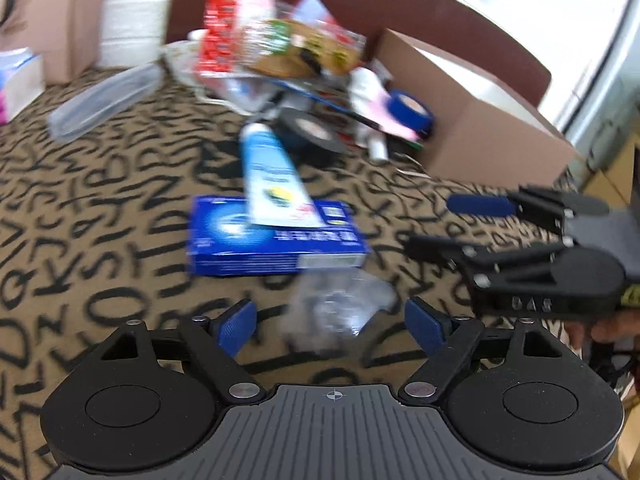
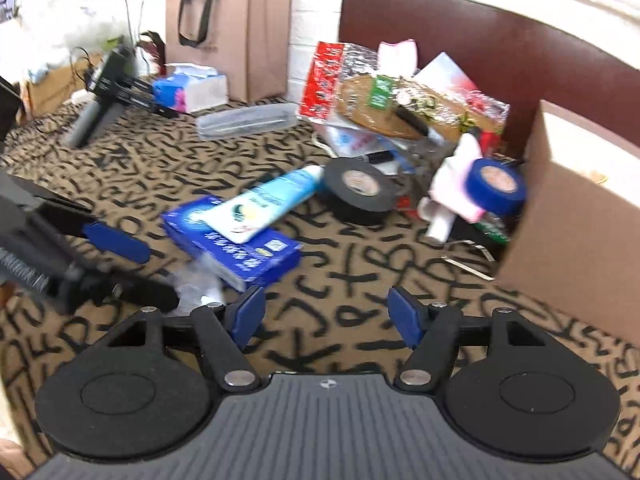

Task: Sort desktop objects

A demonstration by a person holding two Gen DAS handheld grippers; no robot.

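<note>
A crumpled clear plastic wrapper (image 1: pixel 340 312) lies on the letter-patterned tablecloth (image 1: pixel 100 216), directly ahead of the left gripper (image 1: pixel 331 322), whose jaws stand wide open around nothing. Just beyond the wrapper sits a blue box (image 1: pixel 276 240) with a white-and-blue tube (image 1: pixel 272 184) resting across it. Further ahead are a black tape roll (image 1: pixel 312 130), a blue tape roll (image 1: pixel 412 110) and a pile of packets; a cardboard box (image 1: pixel 480 120) stands ahead to the right. The right gripper (image 2: pixel 327 314) is also open and empty over bare cloth. To take the wrapper cleanly, the left jaws should probably straddle it low, clear of the blue box. Only the right view shows a paper bag (image 2: pixel 240 36) and tissue pack (image 2: pixel 192 88).
</note>
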